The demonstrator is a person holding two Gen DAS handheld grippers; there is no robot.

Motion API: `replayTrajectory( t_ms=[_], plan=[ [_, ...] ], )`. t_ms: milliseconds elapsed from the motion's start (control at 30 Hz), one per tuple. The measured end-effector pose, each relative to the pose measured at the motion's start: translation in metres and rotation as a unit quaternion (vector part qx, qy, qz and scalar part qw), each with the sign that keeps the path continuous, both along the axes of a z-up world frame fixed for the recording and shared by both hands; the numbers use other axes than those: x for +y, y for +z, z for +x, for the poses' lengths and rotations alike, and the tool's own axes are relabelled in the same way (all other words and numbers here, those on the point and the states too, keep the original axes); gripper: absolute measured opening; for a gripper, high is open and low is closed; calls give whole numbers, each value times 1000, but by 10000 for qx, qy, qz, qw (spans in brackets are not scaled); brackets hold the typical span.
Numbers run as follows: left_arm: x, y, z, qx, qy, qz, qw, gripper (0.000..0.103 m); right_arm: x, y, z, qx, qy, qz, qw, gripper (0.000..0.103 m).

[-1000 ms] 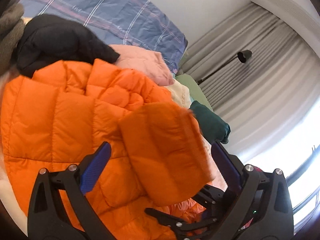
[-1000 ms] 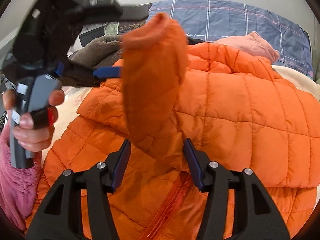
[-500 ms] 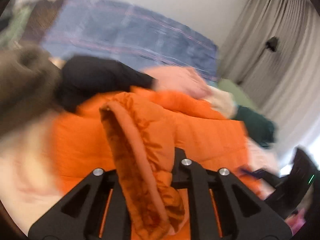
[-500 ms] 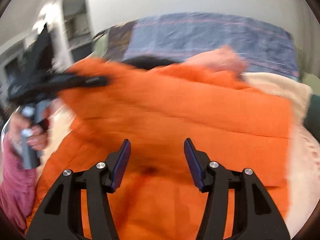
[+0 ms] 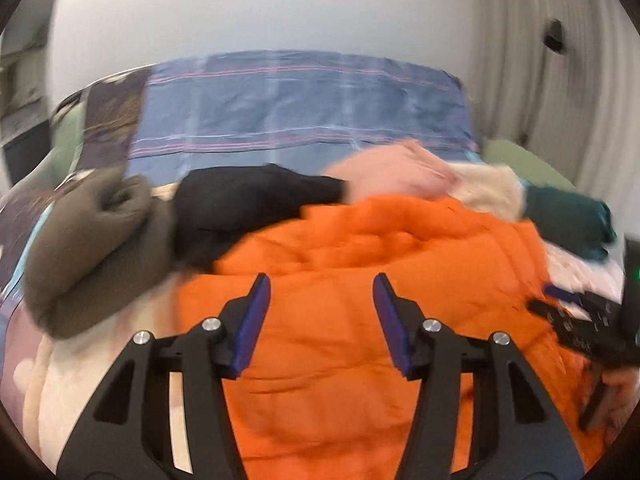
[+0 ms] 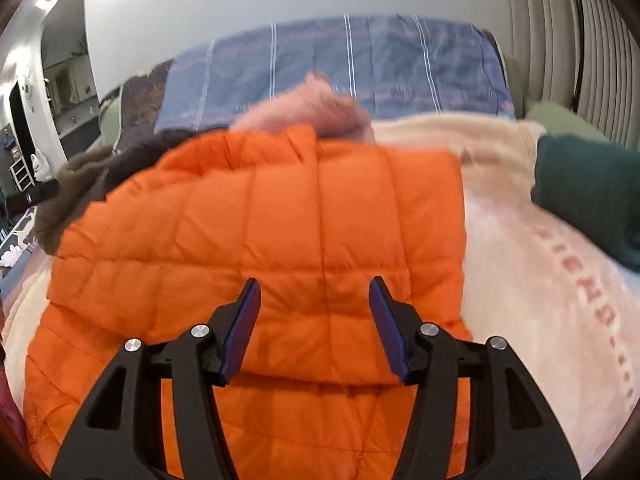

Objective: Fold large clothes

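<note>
An orange quilted puffer jacket (image 5: pixel 360 264) lies spread on the bed, blurred in the left wrist view. In the right wrist view the jacket (image 6: pixel 280 208) shows a folded-over panel lying flat on top. My left gripper (image 5: pixel 320 292) hovers above it with its jaws opening and nothing between the blue pads. My right gripper (image 6: pixel 314 292) also hangs over the jacket, its jaws opening a little and holding nothing. The right gripper's black body (image 5: pixel 580 320) shows at the right edge of the left wrist view.
A brown garment (image 5: pixel 88 248), a black one (image 5: pixel 248 200) and a pink one (image 5: pixel 392 172) are piled behind the jacket. A dark green garment (image 6: pixel 592 192) lies on the cream blanket (image 6: pixel 520 260) to the right. Blue plaid bedding (image 5: pixel 304 108) lies against the wall; curtains (image 6: pixel 560 40) hang at right.
The orange sleeve was held up, with the left gripper shut on it half a second ago. It now lies flat on the jacket and the left jaws are apart. Both grippers swung toward the bed's head.
</note>
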State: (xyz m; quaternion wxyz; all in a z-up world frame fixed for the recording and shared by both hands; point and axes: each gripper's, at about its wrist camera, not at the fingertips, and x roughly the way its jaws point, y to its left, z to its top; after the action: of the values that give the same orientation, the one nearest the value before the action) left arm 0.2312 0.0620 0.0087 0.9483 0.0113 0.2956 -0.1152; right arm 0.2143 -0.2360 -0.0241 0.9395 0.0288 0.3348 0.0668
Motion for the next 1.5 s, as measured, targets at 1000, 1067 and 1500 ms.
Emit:
replayTrajectory(
  t_ms=[1000,1067,1500],
  plan=[
    [86,-98,-159,1637,49,531,9851,90,-119,-54,-177,1129,316,1522,9814,57],
    [88,-101,-182,1669,-100,164,9858,89,-121,-59,-201,1054,360,1701,9791,56],
    [76,-106,-259,1830,-744,-1080,9743,85,-114,-60,-269,985,879,2957,9461,56]
  ],
)
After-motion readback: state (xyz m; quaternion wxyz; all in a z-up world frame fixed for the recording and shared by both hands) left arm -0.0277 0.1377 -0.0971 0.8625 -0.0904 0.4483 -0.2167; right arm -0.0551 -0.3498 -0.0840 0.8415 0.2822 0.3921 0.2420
